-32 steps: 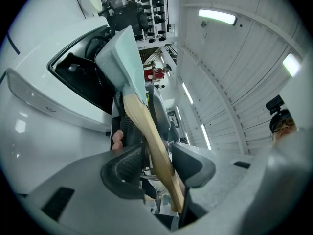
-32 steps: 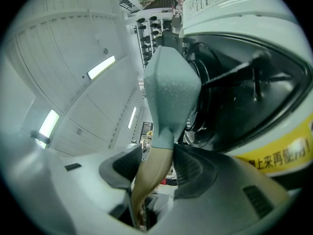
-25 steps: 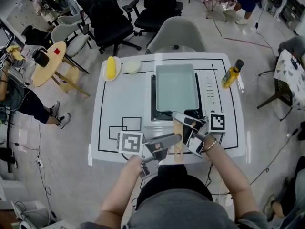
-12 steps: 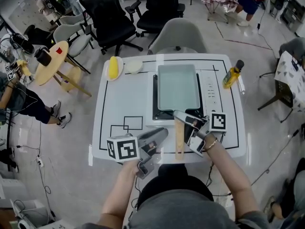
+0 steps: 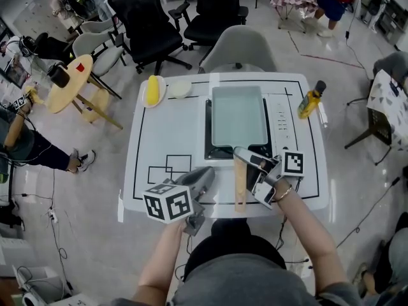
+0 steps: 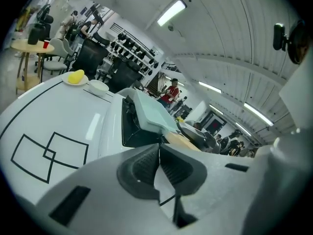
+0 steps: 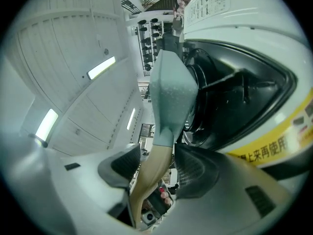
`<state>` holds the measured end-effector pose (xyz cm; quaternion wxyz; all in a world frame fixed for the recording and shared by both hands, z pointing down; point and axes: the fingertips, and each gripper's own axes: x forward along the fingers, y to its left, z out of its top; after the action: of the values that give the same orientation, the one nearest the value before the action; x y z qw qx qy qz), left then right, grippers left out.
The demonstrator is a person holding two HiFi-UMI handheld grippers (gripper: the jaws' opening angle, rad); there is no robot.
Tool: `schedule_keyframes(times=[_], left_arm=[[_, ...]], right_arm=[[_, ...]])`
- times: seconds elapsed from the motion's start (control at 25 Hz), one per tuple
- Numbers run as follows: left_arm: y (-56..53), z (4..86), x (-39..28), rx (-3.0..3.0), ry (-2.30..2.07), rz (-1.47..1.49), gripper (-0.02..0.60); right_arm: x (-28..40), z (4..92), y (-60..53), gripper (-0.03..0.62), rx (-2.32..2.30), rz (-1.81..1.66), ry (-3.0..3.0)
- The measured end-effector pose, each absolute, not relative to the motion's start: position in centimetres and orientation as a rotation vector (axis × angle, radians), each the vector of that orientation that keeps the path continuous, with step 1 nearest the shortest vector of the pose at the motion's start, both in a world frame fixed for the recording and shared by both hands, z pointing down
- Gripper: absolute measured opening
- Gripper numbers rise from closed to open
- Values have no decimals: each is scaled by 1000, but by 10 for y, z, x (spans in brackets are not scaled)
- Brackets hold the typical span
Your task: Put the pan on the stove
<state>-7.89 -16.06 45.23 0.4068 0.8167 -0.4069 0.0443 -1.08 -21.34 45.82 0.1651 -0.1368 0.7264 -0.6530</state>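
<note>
Letting go of pan (image 5: pixel 237 115), seemingly seated on stove (image 5: pixel 280 121): opening right gripper (image 7: pixel 157 168) around handle (image 5: pixel 240 187); left gripper (image 6: pixel 159 164) closed, empty. Next, probably withdraw toward 6 o'clock.

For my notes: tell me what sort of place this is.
Likely a lab or shared workroom, not a home kitchen: office chairs, a white table marked with black lines, a portable stove.

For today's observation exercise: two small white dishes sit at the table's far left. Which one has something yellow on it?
The outer dish, by the corner of the table, carries a yellow item. The other dish, nearer the pan, looks plain white.
</note>
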Motion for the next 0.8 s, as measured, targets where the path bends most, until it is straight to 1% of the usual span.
schedule_keyframes(times=[0.24,0.4,0.6,0.8], left_arm=[[-161,454,-79,2054,-1036,97,8],[-164,447,-84,2074,-1085,105,8],[-169,448,-87,2085,-1110,112,6],[-172,450,-92,2100,-1181,137,6]], right_arm=[[-3,453,-205,233,-354,-1867,2041],[8,451,-198,232,-370,-1855,2042],[30,441,-188,218,-460,-1786,2113],[58,427,-185,197,-634,-1636,2215]])
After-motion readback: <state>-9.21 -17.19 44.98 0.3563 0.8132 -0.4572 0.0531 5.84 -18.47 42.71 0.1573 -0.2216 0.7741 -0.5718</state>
